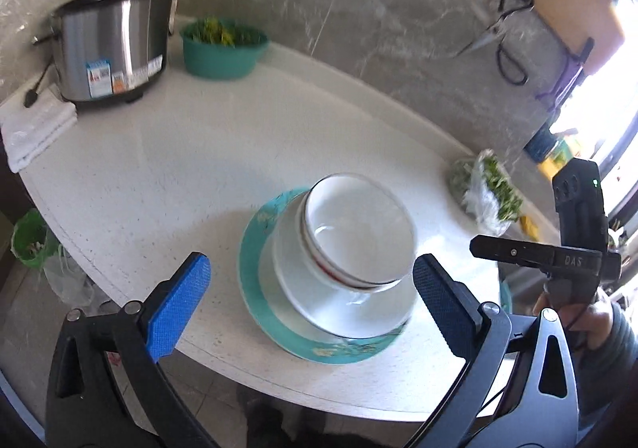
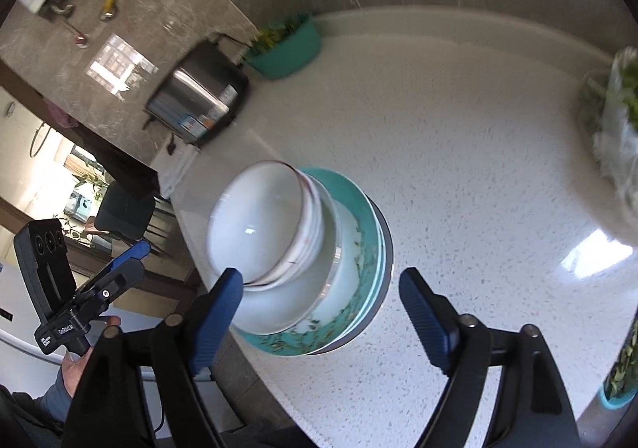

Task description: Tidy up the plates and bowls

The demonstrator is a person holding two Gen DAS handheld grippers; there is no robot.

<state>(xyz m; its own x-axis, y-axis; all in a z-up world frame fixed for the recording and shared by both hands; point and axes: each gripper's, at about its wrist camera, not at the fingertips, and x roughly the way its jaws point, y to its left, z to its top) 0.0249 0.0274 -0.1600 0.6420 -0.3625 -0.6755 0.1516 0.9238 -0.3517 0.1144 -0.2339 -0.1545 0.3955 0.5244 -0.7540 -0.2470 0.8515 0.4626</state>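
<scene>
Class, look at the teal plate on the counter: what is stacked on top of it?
On the teal plate sits a white dish, and in it nested white bowls with a red band. How many bowls are nested, and the plate's middle, stay covered.

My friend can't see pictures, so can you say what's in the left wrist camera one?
A stack of white bowls sits on a teal plate near the front edge of a white counter. The left tongs are open with nothing between them. Behind stand a metal cooker and a teal basin of greens.
</scene>
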